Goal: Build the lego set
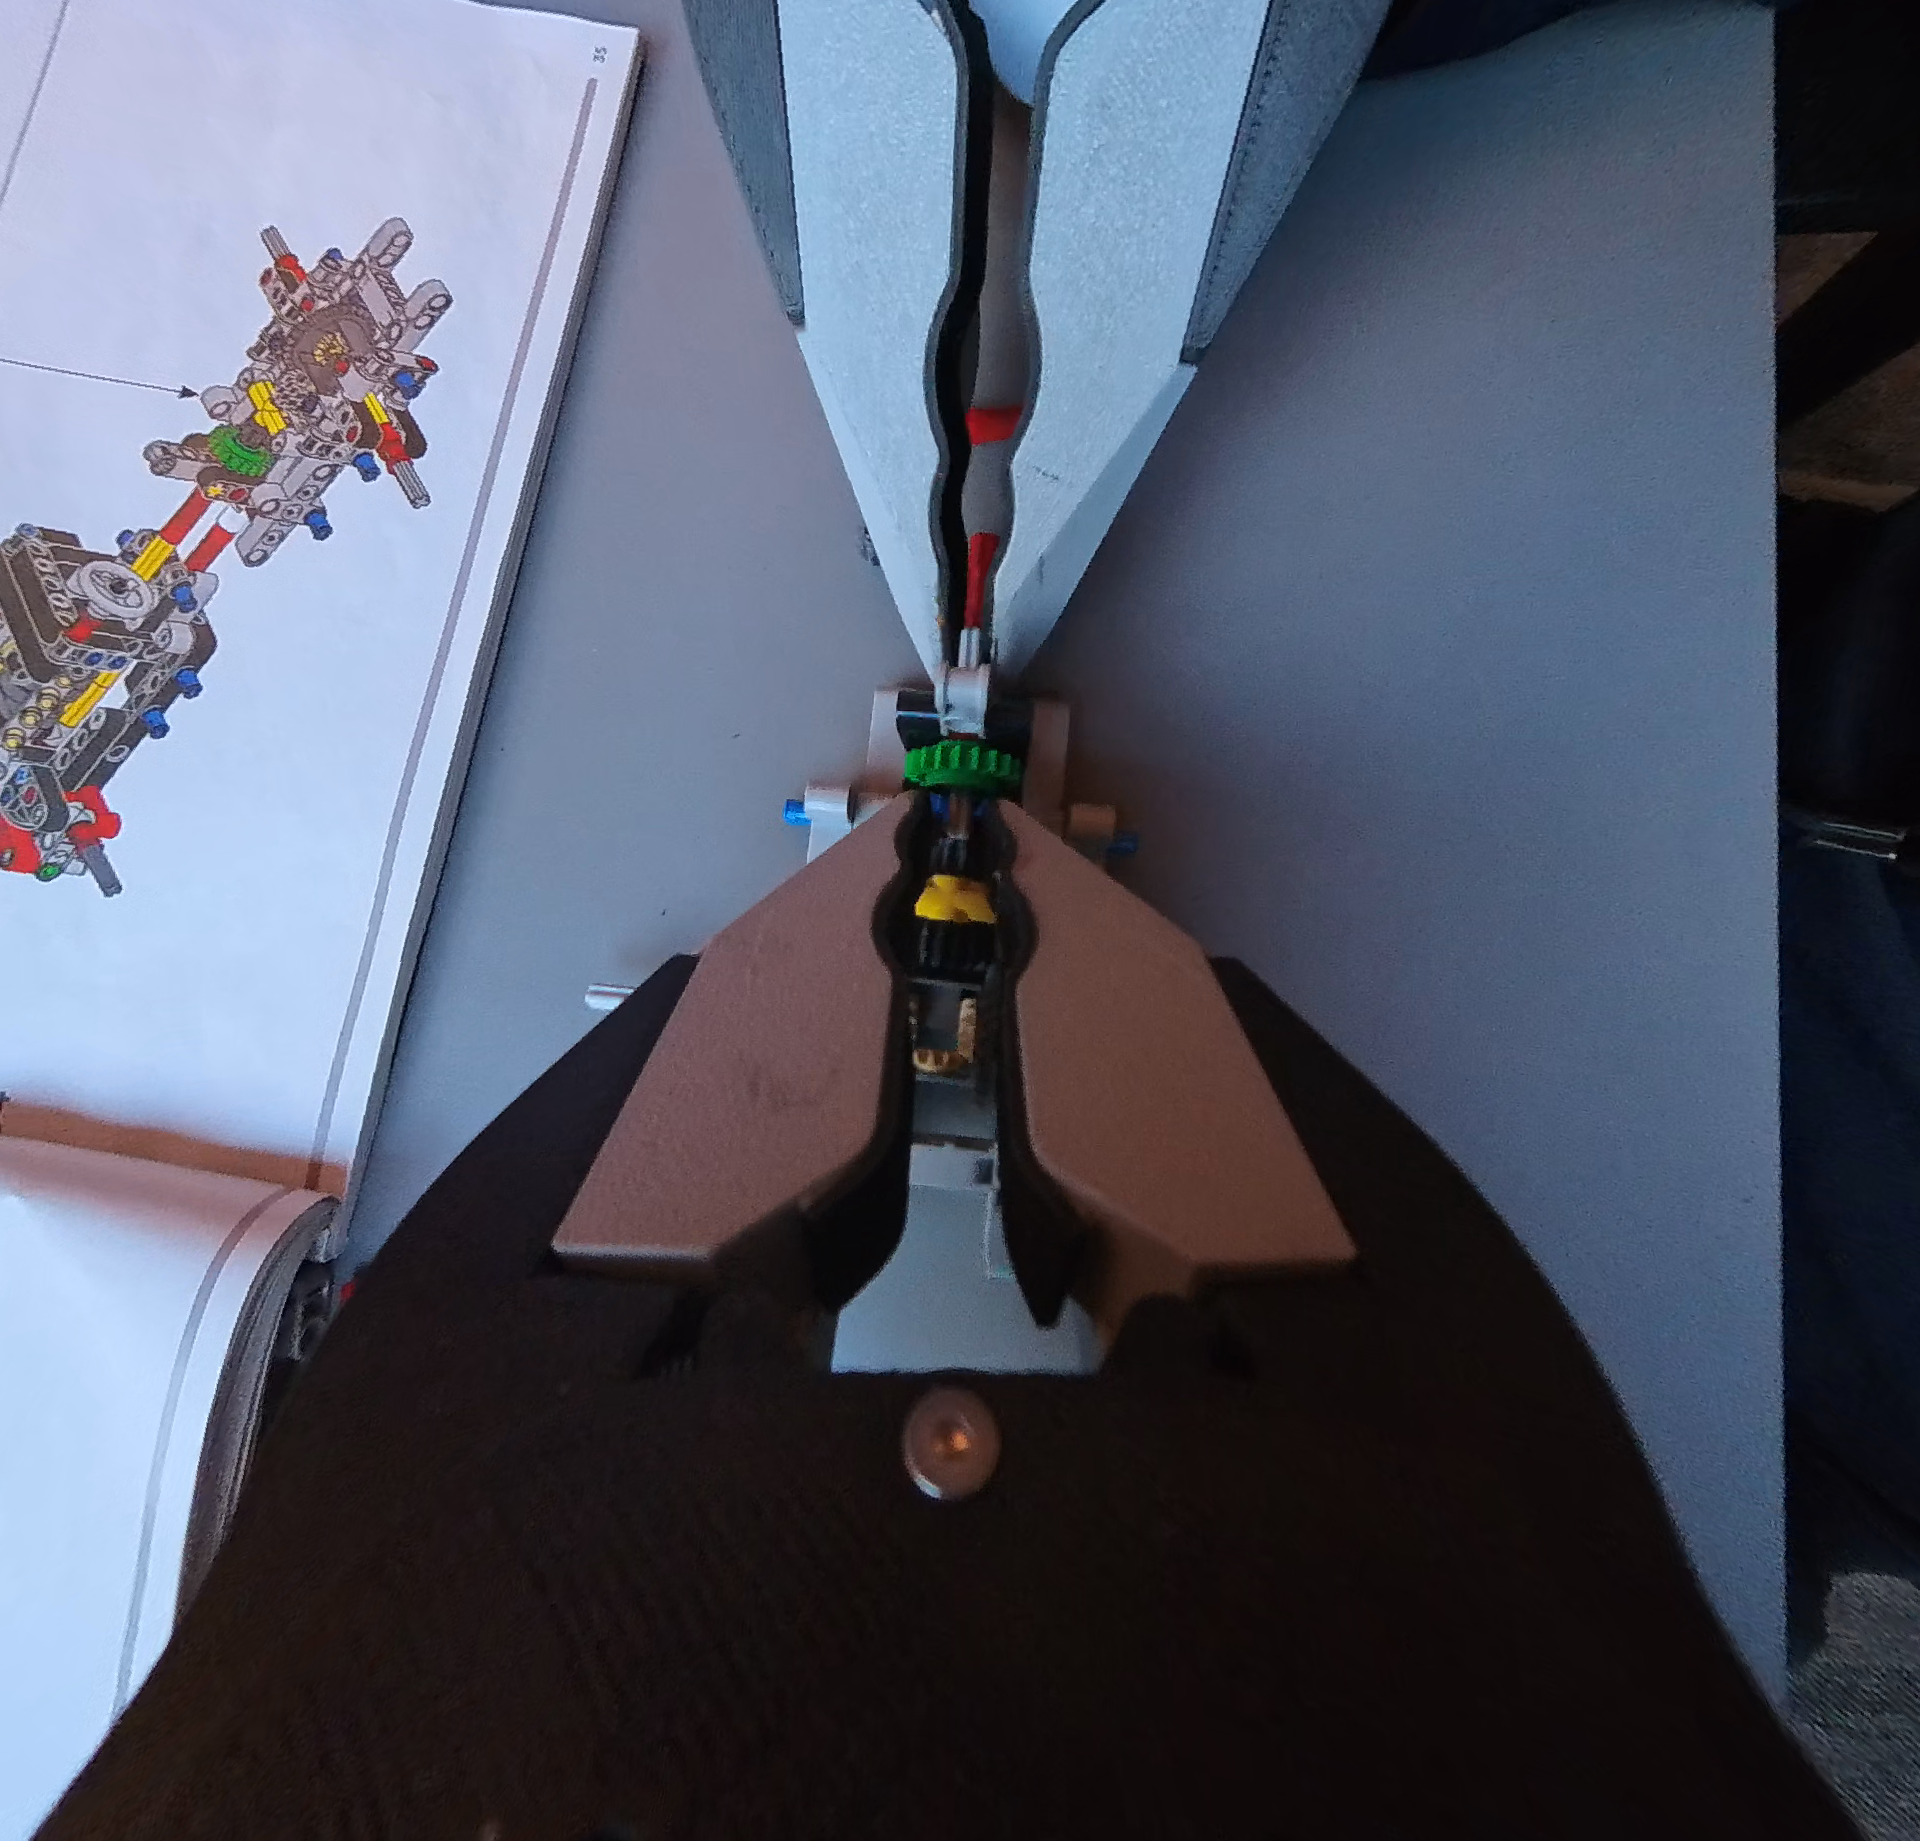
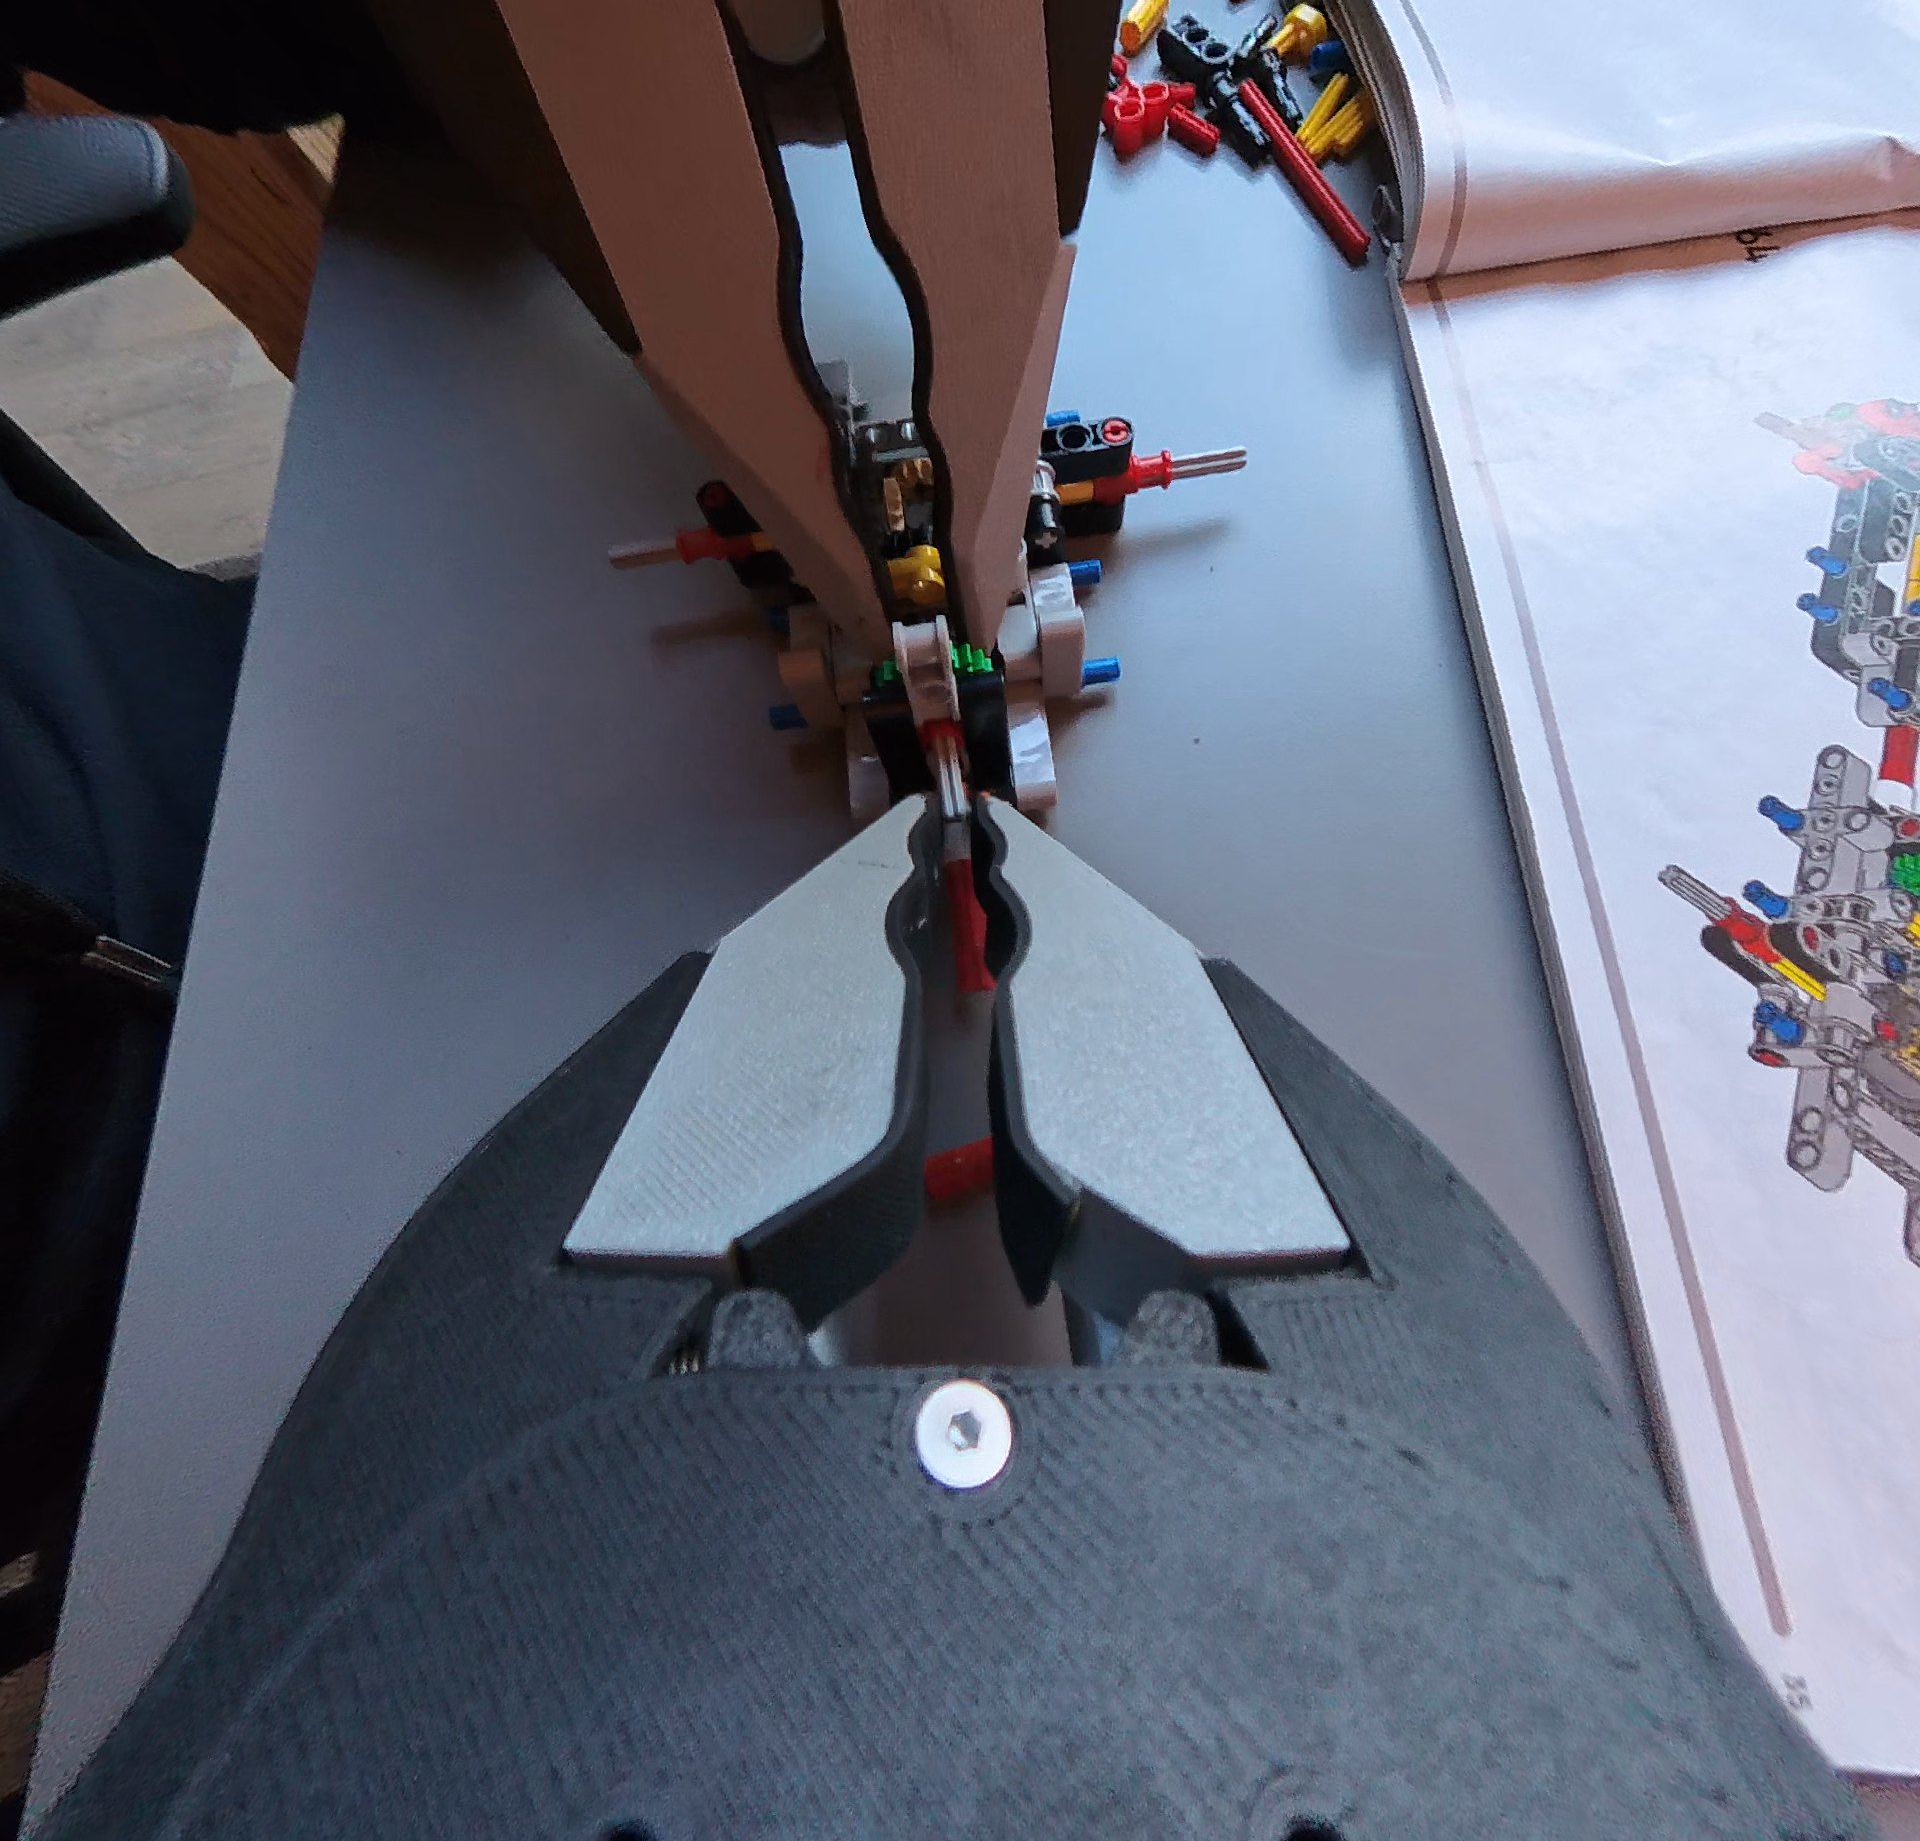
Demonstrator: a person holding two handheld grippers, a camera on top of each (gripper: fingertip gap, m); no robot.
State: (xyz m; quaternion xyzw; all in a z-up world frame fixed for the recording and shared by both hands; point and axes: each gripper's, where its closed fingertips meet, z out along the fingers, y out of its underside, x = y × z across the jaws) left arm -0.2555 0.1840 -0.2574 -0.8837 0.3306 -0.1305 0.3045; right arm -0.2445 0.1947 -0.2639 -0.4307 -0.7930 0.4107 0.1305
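Observation:
A brick assembly (image 2: pixel 1049 628) of grey, black and tan beams with a green gear (image 1: pixel 961 761) lies on the grey table (image 1: pixel 1403 648). My left gripper (image 1: pixel 961 804), with tan fingers, is shut on the assembly's middle, around a yellow piece (image 1: pixel 956 898). It also shows in the right wrist view (image 2: pixel 925 617), coming in from the top. My right gripper (image 2: pixel 961 804), with silver fingers, is shut on a red and grey axle (image 2: pixel 966 918). The axle's light grey connector (image 2: pixel 930 674) meets the assembly by the gear. The right gripper also shows in the left wrist view (image 1: pixel 971 648).
An open instruction booklet (image 1: pixel 260 441) lies beside the assembly and also shows in the right wrist view (image 2: pixel 1714 648). Loose red, yellow and black pieces (image 2: pixel 1247 77) lie at the table's far end. The table edge (image 2: pixel 260 544) runs along the left, with a chair (image 2: pixel 83 191) beyond. Less than 4 cm separates the two grippers' tips.

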